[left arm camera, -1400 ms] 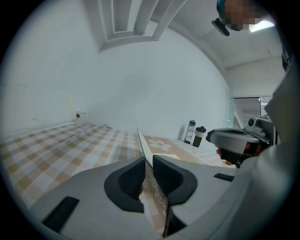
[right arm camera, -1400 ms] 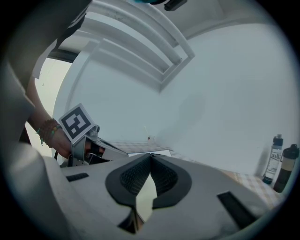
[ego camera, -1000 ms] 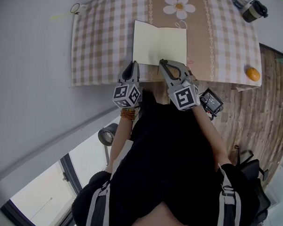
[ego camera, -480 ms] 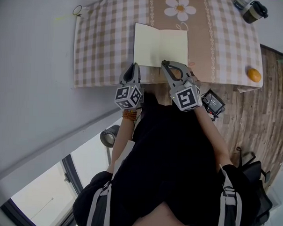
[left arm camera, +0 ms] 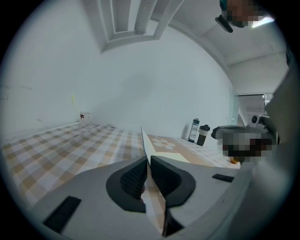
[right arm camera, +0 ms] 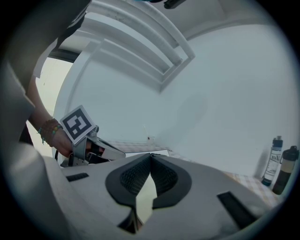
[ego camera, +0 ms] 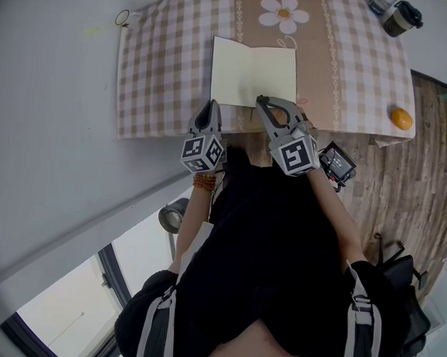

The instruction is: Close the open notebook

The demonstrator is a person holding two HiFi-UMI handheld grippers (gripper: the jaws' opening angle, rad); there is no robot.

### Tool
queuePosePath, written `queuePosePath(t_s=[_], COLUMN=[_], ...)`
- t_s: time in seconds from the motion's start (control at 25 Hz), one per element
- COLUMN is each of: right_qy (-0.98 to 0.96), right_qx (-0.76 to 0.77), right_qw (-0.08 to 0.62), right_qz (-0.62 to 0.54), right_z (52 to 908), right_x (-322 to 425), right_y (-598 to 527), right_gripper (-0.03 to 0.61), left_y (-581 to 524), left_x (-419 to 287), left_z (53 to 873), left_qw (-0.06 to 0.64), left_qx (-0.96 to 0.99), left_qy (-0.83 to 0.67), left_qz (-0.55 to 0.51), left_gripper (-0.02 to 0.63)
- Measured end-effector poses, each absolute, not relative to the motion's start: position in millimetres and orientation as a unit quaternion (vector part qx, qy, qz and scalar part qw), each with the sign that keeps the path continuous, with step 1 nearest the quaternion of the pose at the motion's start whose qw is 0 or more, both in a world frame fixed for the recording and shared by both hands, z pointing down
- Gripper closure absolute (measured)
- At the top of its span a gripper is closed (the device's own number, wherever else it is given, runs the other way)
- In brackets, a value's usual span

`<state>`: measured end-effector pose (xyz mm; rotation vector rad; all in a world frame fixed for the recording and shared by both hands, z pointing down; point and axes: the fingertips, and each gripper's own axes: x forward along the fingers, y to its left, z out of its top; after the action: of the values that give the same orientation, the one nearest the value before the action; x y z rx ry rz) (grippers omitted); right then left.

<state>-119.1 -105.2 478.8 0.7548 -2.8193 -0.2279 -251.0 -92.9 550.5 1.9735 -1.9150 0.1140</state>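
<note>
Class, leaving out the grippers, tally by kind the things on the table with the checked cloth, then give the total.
notebook: 1
bottles: 2
orange: 1
small glass: 1
Total: 5

A table point(ego camera: 161, 75) stands at the far side, and the open notebook point(ego camera: 254, 72) lies on it, in the middle, close to the near edge. The left gripper point(ego camera: 210, 105) is at the notebook's near left corner; its jaws have just been closing, with the edge of the page between them. The right gripper point(ego camera: 262, 102) is to its right, at the notebook's near edge. Two bottles point(ego camera: 399, 15) stand at the far right corner, a small glass point(ego camera: 124, 16) at the far left corner. A round fruit point(ego camera: 400, 117) lies on the table's near right corner.
</note>
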Motion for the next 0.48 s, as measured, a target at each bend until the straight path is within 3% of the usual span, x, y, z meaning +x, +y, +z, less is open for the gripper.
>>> queuePosePath(t_s=[0.48], right_qy=[-0.961], right_qx=[0.244], right_qw=[0.108], right_qz=[-0.079], right_z=[475], right_x=[-108], right_y=[-102], right_gripper=[0.572], left_y=[-87], left_x=[-237], left_z=[542], left_qw=[0.195], left_qx=[0.7], left_qy=[-0.685], left_qz=[0.044], left_gripper=[0.584])
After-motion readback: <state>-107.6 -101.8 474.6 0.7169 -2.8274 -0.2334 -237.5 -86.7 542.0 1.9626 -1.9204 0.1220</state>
